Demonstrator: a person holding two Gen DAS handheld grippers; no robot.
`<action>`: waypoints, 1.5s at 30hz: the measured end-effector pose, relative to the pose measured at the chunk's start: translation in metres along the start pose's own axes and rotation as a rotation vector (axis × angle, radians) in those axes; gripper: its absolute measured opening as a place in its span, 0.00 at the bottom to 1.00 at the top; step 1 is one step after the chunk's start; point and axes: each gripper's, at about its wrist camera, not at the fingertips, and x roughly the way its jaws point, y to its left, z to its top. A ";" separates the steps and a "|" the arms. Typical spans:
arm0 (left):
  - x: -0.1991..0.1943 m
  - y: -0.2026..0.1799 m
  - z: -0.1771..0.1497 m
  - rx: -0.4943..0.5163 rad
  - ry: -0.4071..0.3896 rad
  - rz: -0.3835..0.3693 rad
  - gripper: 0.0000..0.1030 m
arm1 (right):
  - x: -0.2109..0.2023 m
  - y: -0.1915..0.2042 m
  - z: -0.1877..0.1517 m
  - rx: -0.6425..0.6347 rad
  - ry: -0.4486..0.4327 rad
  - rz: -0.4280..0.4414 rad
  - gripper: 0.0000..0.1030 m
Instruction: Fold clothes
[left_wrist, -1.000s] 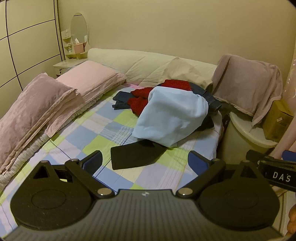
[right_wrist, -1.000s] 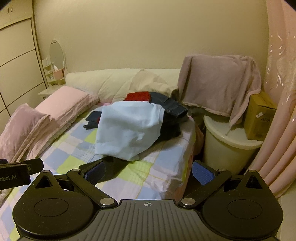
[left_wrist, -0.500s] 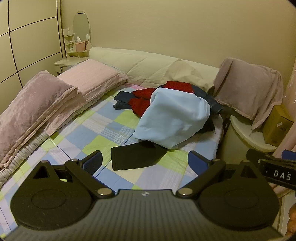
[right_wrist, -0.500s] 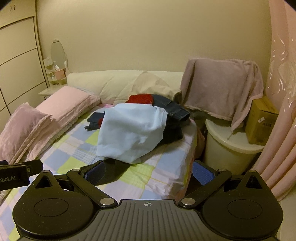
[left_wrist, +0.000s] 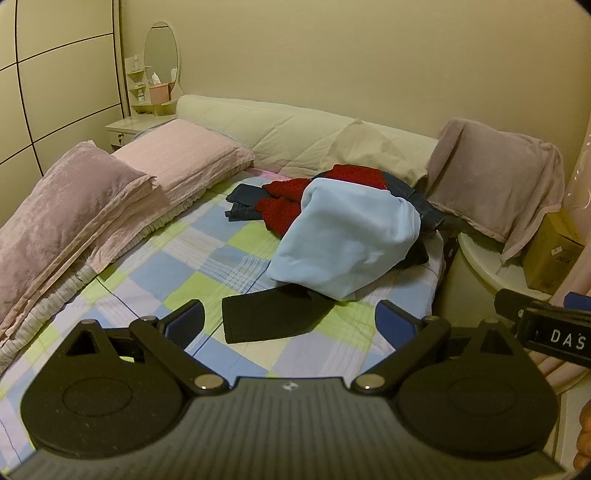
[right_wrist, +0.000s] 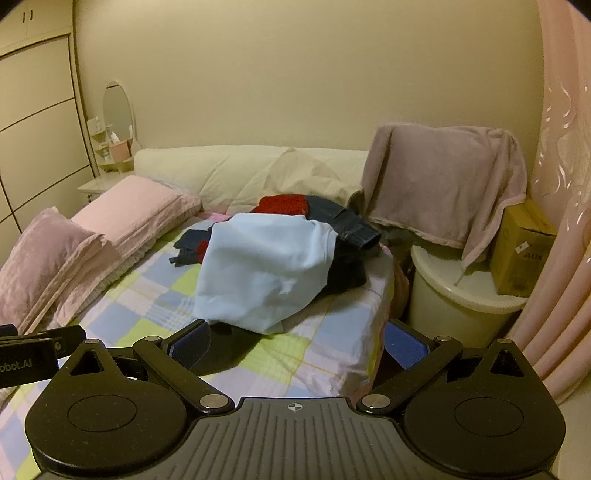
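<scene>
Clothes (left_wrist: 343, 236) lie heaped, none visibly folded, on the bed's (left_wrist: 207, 266) far right side. Left gripper (left_wrist: 290, 321) and right gripper (right_wrist: 297, 341) hover short of the heap, jaws apart, empty. Nearest them lies a flat black piece (left_wrist: 273, 317), matte; behind it a smooth pale-blue top (right_wrist: 266, 269) drapes over red knit (left_wrist: 284, 199) and denim (right_wrist: 343, 225).

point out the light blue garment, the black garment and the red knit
light blue garment (left_wrist: 343, 236), left wrist view, middle of its draped front.
black garment (left_wrist: 273, 317), left wrist view, flat centre.
red knit (left_wrist: 280, 210), left wrist view, lower fold.
</scene>
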 end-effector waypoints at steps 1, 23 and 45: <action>0.000 0.001 0.000 0.000 -0.001 -0.001 0.95 | -0.001 0.001 -0.001 0.001 -0.003 -0.001 0.99; 0.013 0.027 0.006 -0.016 0.005 -0.014 0.95 | 0.010 0.023 -0.012 -0.002 -0.015 -0.026 0.99; 0.027 0.022 0.007 -0.008 0.035 -0.013 0.95 | 0.025 0.020 -0.016 0.010 0.012 -0.032 0.99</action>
